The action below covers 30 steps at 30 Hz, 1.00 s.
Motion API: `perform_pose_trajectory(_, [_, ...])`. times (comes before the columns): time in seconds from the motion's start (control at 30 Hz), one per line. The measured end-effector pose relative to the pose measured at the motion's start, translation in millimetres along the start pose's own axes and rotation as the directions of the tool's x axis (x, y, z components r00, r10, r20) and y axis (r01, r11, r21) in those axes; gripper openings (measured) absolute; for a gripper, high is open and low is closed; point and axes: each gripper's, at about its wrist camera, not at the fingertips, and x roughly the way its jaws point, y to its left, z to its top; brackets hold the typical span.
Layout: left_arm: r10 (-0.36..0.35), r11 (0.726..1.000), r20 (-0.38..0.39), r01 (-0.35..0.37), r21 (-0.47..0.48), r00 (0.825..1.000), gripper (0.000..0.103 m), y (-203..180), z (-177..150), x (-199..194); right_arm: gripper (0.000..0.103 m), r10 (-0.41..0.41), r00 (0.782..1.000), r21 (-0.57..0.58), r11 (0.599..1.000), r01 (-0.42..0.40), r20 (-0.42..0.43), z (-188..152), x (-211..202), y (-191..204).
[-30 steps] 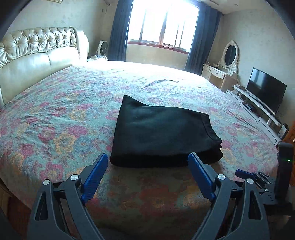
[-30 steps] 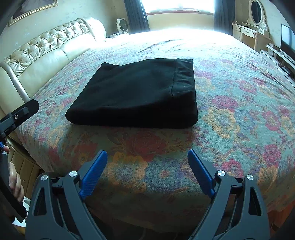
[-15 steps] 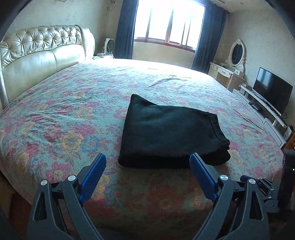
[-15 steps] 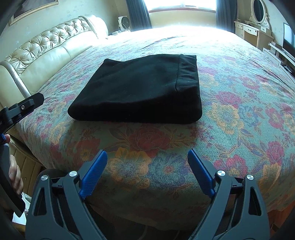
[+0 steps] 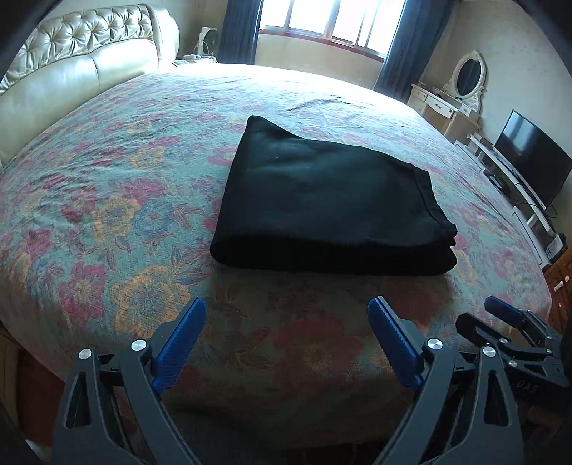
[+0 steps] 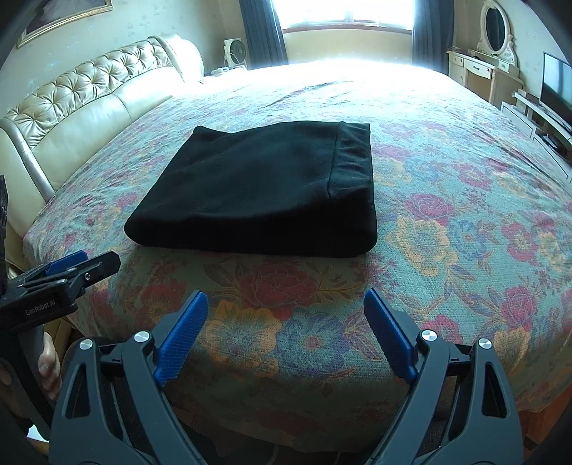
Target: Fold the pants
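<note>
Black pants (image 5: pixel 329 200) lie folded into a flat rectangle on the floral bedspread (image 5: pixel 107 214), with the waistband on the right side. They also show in the right wrist view (image 6: pixel 264 193). My left gripper (image 5: pixel 286 322) is open and empty, hovering above the bed's near edge, short of the pants. My right gripper (image 6: pixel 286 314) is open and empty too, just off the near edge. The left gripper also shows at the left of the right wrist view (image 6: pixel 82 268), and the right gripper at the right of the left wrist view (image 5: pixel 500 314).
A cream tufted headboard (image 5: pixel 82 60) runs along the left. A window with dark curtains (image 5: pixel 321 25) is at the far end. A dressing table with oval mirror (image 5: pixel 461 93) and a TV (image 5: pixel 529 157) on a low stand are on the right.
Both grippers have drawn slightly nearer the bed and tilted down a little; the pants look larger. The pants have not moved. Both grippers stay open.
</note>
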Motion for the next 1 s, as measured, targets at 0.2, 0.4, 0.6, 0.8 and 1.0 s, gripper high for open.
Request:
perform_pose_trajectory(0.2, [0.054, 0.998, 0.0, -0.054, 0.028, 0.999, 0.091, 1, 0, 3, 0.089, 0.004, 1.0, 0.002, 1.0, -0.004, 0.018, 11, -4, 1])
perform_pose_trajectory(0.4, [0.104, 0.994, -0.022, -0.103, 0.028, 0.994, 0.091, 1, 1, 7, 0.089, 0.01, 1.0, 0.004, 1.0, -0.01, 0.03, 14, -8, 2])
perform_pose_trajectory(0.6, [0.184, 0.983, 0.019, -0.183, -0.014, 0.983, 0.091, 4, -4, -1, 0.089, 0.01, 1.0, 0.003, 1.0, -0.01, 0.015, 9, -4, 4])
perform_pose_trajectory(0.8, [0.105, 0.994, -0.027, -0.106, -0.035, 0.994, 0.091, 9, 0, 3, 0.089, 0.005, 1.0, 0.007, 1.0, -0.005, 0.013, 7, -4, 2])
perform_pose_trajectory(1.0, [0.068, 0.994, -0.031, -0.07, -0.089, 0.997, 0.091, 12, 0, -1, 0.089, 0.004, 1.0, 0.018, 1.0, -0.005, 0.012, 6, -5, -3])
